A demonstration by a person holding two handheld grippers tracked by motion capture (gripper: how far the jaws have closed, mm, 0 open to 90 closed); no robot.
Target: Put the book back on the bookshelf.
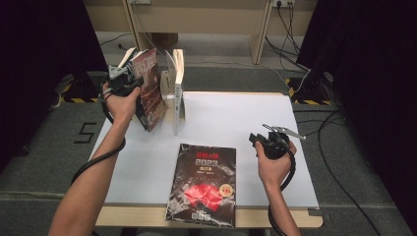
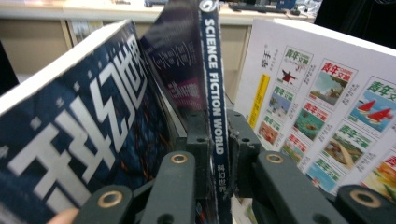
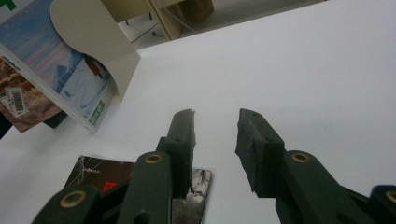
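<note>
- High view: my left gripper holds a magazine upright at the table's far left, just beside the white bookend and the standing magazines.
- Left gripper view: the jaws pinch the spine of that magazine, a dark cover on one side, a pale back cover on the other.
- Right gripper view: my right gripper hovers with jaws parted and nothing between them, over the white table.
- Risk, as I judge it: gripped by the spine alone, the pages may splay or slip, and a nudge could topple the leaning row.
- Another magazine lies flat at the near edge.
- Room: grey carpet, black curtains, loose cables.
</note>
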